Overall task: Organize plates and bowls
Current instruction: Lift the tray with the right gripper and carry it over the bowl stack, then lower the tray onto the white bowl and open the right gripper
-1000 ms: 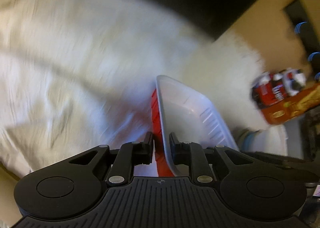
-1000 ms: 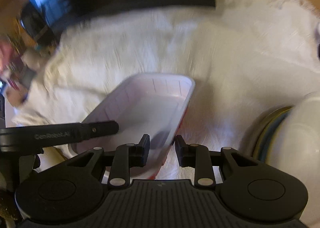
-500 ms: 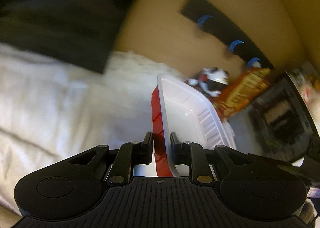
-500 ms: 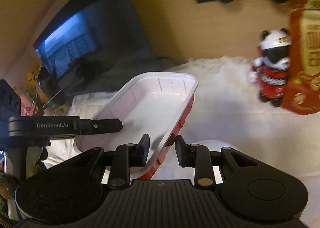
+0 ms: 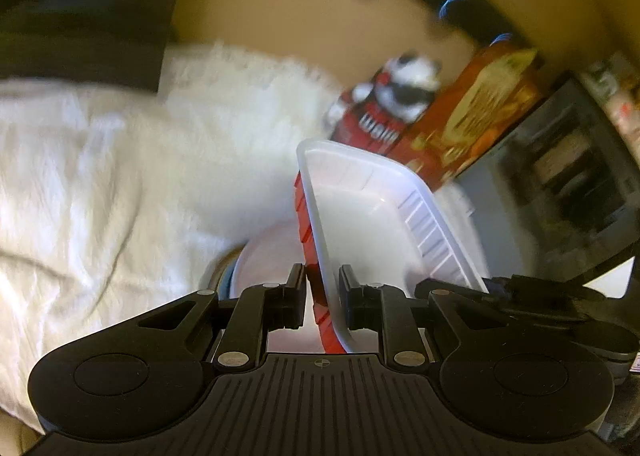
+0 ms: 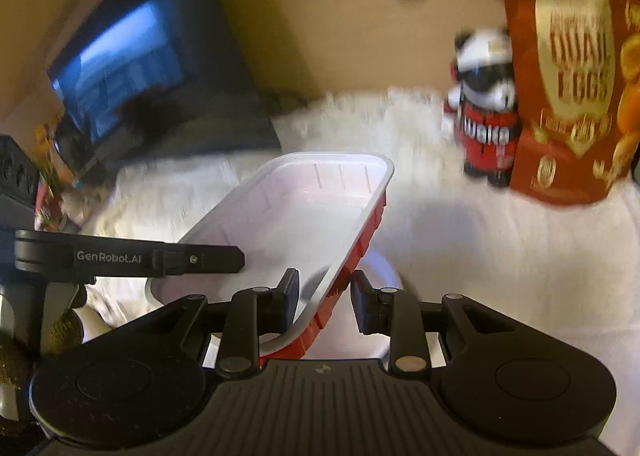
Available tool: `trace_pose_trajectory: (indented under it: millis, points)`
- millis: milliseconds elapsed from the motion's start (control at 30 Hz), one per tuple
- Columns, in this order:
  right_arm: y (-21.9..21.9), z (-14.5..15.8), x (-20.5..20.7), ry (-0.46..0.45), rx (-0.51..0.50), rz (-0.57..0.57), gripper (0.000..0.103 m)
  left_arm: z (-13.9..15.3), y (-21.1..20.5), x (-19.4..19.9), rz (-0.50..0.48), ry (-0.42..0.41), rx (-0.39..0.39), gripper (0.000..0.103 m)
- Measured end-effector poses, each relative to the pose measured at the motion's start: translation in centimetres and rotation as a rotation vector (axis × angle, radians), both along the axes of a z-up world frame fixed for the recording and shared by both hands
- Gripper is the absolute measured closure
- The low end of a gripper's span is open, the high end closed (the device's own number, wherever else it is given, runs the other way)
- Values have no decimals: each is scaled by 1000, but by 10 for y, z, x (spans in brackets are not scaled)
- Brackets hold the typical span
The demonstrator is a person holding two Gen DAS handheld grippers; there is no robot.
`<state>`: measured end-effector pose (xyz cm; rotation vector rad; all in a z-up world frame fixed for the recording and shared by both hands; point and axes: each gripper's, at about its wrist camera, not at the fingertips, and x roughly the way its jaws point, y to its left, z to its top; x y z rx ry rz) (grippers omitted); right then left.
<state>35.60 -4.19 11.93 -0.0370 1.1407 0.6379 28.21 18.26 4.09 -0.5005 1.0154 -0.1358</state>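
A rectangular tray (image 5: pixel 372 215), white inside and red outside, hangs tilted in the air between both grippers. My left gripper (image 5: pixel 322 296) is shut on one long rim, the red wall and white lip pinched between its pads. My right gripper (image 6: pixel 324 296) is shut on the opposite long rim of the tray (image 6: pixel 312 211). Directly below the tray sits a stack of round white plates (image 5: pixel 264 252), partly hidden by it, and its edge shows under the tray (image 6: pixel 384 276) in the right wrist view. The left gripper's arm (image 6: pixel 120 256) reaches in from the left there.
A fluffy white cover (image 5: pixel 100 175) spreads over the surface. A panda figure (image 6: pixel 484 111) and a red egg box (image 6: pixel 568 95) stand at the back by the tan wall. A dark screen (image 6: pixel 132 67) stands back left; a black appliance (image 5: pixel 572 183) is at the right.
Both grippers have carried the tray up and sideways, still gripping it. The views swung from the white cover toward the wall, the panda and the box. The plate stack now lies under the tray.
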Motion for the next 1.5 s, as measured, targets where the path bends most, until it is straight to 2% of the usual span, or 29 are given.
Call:
trace_pose_trajectory:
  millis: [133,233,367,467,567,667,900,1233,1500]
  points:
    - [2,-40,-3,55,-72,0,75,-47,-10,3,-25,101,9,83]
    - [2,-49,1,81,-82,17,75,-63,-6,5,-11,133,-32,83]
    - [6,-45,9,38,-85,6,75,-56,5,5,18,99,-37,83]
    - [10,-45,14,50,-65,4,73,-50,6,10,28,78,-35,82]
    - [16,-42,16,13,-69,3,72,-43,4,17,36,47,6,82]
    - [19,-42,18,-10,-77,13,72,-40,5,20,41,32,0,82]
    - [22,-54,22,20,-94,0,72,-63,3,24,39,98,-19,82]
    - [20,-54,22,26,-95,-2,72,-57,6,22,34,87,-19,82]
    - [15,-48,23,25,-78,-6,72,-48,27,17,85,76,-53,83]
